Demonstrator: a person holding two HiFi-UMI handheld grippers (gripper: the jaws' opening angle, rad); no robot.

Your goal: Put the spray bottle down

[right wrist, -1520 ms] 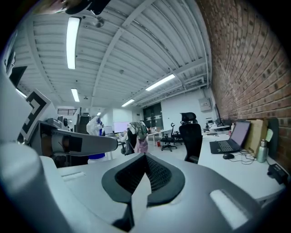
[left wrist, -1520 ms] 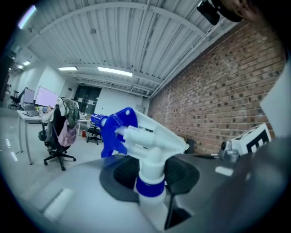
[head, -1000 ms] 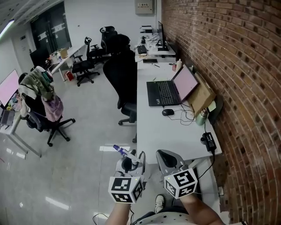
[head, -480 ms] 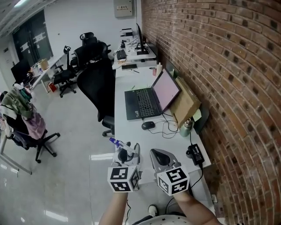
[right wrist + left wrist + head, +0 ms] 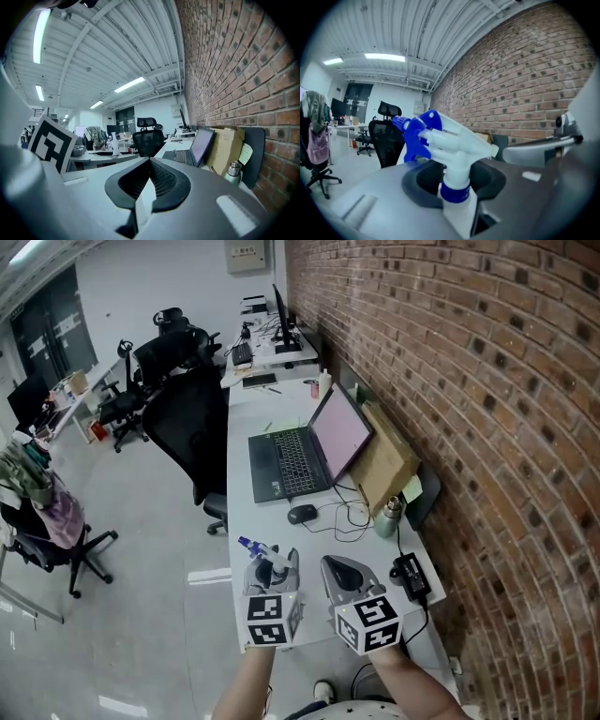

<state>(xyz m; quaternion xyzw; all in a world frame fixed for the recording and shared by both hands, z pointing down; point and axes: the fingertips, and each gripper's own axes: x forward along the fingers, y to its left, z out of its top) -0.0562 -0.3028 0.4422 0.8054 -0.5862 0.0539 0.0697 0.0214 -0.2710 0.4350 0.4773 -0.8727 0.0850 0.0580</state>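
Gripping the spray bottle (image 5: 451, 154) at its neck, L gripper (image 5: 274, 568) hangs over the white desk's (image 5: 281, 526) near end, close to its left edge. R gripper (image 5: 149, 164) is closed and empty. Risk: if set down too near the edge or tilted, the top-heavy bottle tips or falls off.

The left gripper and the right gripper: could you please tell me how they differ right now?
The left gripper has its fingers shut on the neck of the spray bottle; the right gripper has its fingers closed together on nothing. The left gripper is nearer the open edge of the desk, the right gripper nearer the brick wall. Both point along the desk, side by side.
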